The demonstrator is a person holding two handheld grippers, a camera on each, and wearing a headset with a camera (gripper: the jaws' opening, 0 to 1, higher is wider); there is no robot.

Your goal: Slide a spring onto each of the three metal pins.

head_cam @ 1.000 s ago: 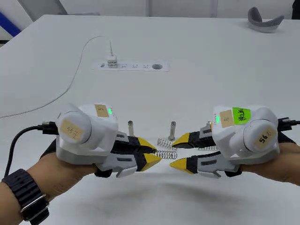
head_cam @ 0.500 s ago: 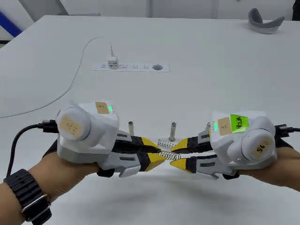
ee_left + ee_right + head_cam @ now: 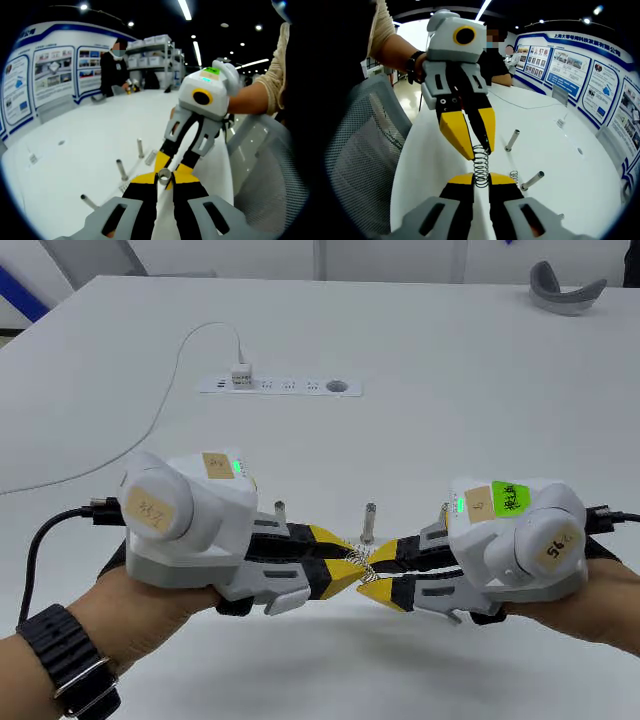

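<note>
Jaws of the left tool (image 3: 343, 568) pinch one end of the spring (image 3: 480, 167), and the right tool (image 3: 383, 578) pinches the other end. The spring is held above the counter (image 3: 450, 360) near its front edge, just in front of three metal pins (image 3: 370, 522).

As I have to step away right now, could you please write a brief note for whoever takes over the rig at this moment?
Left gripper: shut on one end of a small coiled steel-wire spring.
Right gripper: shut on the spring's other end; the tips meet on the person's side of the pins.
Three grey metal pins stand upright on the white table, all bare as far as the views show. Another loose wire spring lies at their feet.
Done: no pin carries a spring.
To do: thread the held spring onto a pin, then fit the other two.
</note>
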